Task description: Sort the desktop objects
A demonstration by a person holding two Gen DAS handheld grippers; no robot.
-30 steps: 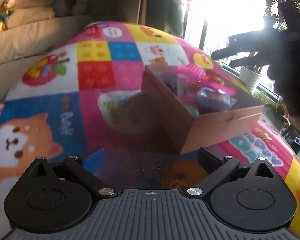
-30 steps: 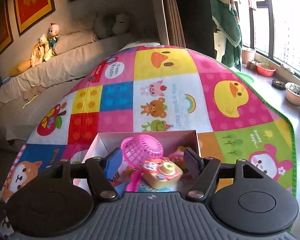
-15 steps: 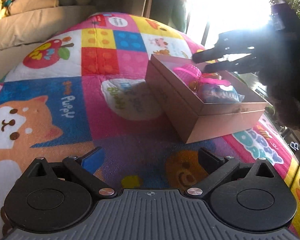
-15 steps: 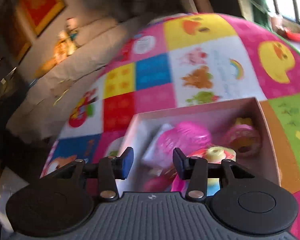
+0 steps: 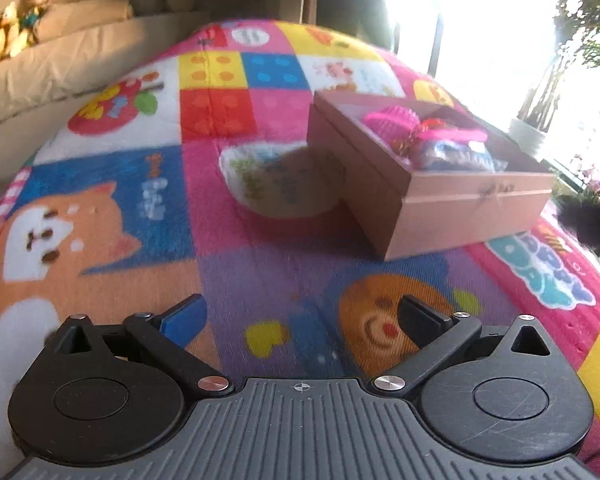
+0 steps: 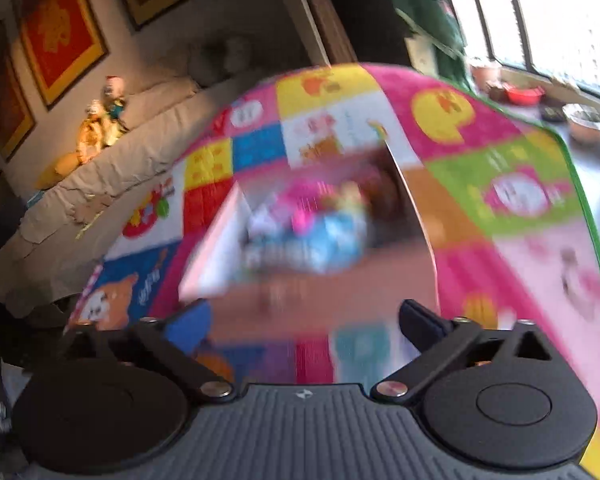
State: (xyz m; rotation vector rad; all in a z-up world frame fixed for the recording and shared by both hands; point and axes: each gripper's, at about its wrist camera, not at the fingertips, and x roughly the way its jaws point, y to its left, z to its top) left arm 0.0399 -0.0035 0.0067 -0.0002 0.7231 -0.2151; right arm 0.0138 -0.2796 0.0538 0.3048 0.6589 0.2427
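A brightly coloured, patchwork-printed play mat (image 5: 228, 112) with cartoon animals covers the surface. On it sits a shallow, open-topped rectangular box in pinkish-brown cardboard (image 5: 452, 208), to the right of centre in the left wrist view. Inside the box lie several toys: a round pink mesh basket (image 5: 392, 122), a flat pink plastic piece (image 5: 456, 134) and a crinkled blue and white packet (image 5: 456, 156), all crowded together and rising to about the box's rim.

The left gripper (image 5: 300, 318) hovers low over the mat, short of the box and well apart from it. Its two fingers are spread wide with nothing between them; one carries a blue pad (image 5: 182, 318).

The right gripper (image 6: 302, 326) is seen in a heavily motion-blurred view. Its fingers are also spread wide and empty, positioned just short of the near wall of the same box (image 6: 320, 304), whose contents show only as pink and blue smears.

Behind the mat, a cream sofa (image 6: 112, 168) holds small stuffed dolls (image 6: 104, 120), and red framed pictures (image 6: 60, 28) hang on the wall.
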